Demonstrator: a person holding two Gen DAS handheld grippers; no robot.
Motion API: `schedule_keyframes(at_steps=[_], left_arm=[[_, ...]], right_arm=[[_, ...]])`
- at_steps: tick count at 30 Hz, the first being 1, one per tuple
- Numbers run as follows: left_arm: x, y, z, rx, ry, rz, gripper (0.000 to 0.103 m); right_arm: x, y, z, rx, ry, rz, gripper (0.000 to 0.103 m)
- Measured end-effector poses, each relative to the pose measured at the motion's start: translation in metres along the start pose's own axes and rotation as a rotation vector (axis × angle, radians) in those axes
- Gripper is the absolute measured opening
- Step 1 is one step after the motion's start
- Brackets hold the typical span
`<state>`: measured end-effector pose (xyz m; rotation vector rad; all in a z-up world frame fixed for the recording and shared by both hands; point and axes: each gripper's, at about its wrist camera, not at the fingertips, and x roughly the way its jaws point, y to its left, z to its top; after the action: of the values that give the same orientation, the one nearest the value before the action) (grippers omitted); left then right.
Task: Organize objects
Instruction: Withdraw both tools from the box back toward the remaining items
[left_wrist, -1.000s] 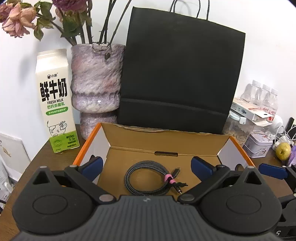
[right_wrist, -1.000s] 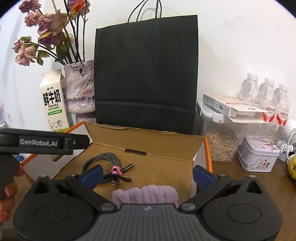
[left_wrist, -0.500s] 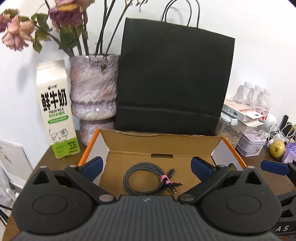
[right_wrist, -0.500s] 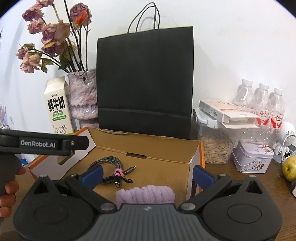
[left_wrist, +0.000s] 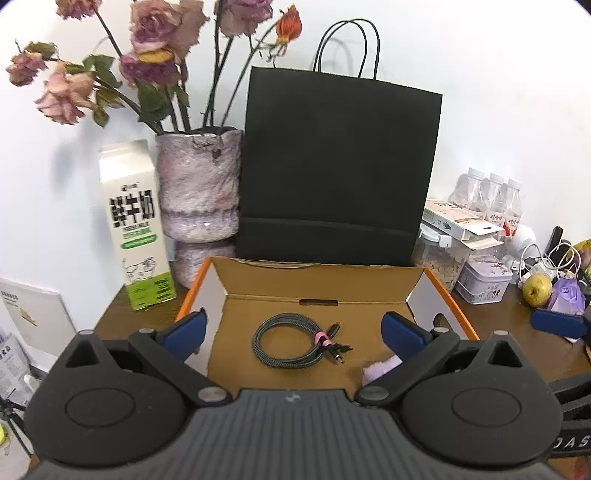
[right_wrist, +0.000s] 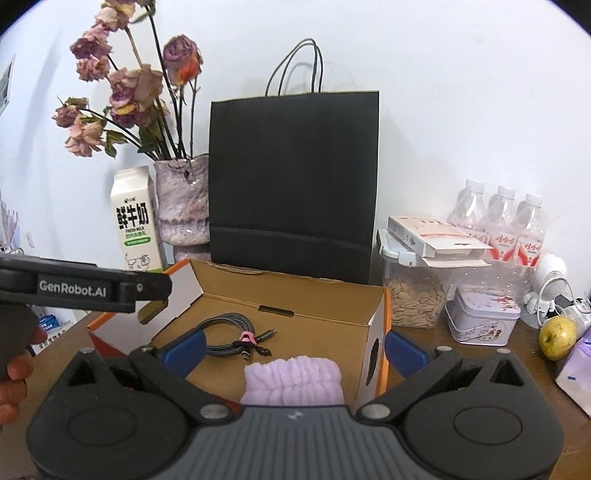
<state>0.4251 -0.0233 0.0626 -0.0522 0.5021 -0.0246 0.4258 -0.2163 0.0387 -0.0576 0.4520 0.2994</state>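
Left wrist view: my left gripper (left_wrist: 293, 328) and right gripper (right_wrist: 293, 345) both gape, holding nothing, above the box (left_wrist: 325, 271), where the cable (left_wrist: 291, 341) and purple cloth (right_wrist: 293, 380) lie.

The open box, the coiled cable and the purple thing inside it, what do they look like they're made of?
Open box: cardboard, matte brown inside, white and orange outside; folded flaps show.
Coiled cable: apparently braided fabric sheath, speckled grey weave, with a pink tie.
Purple thing: soft plush fabric, probably terry or fleece, judging by its fuzzy ribbed pile.
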Motion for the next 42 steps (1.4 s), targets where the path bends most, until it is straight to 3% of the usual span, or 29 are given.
schedule_keyframes(at_steps=[16, 26, 42], left_arm=[[-0.081, 0.035, -0.03, -0.114, -0.023, 0.085, 0.103], [-0.129, 0.048, -0.072, -0.073, 0.011, 0.155, 0.103], [-0.194, 0.033, -0.125, -0.019, 0.052, 0.117, 0.103]], right_arm=[[-0.078, 0.025, -0.015, -0.014, -0.035, 0.003, 0.103], [-0.121, 0.038, -0.039, -0.03, -0.024, 0.015, 0.103], [-0.179, 0.067, -0.094, -0.091, 0.015, 0.057, 0.103]])
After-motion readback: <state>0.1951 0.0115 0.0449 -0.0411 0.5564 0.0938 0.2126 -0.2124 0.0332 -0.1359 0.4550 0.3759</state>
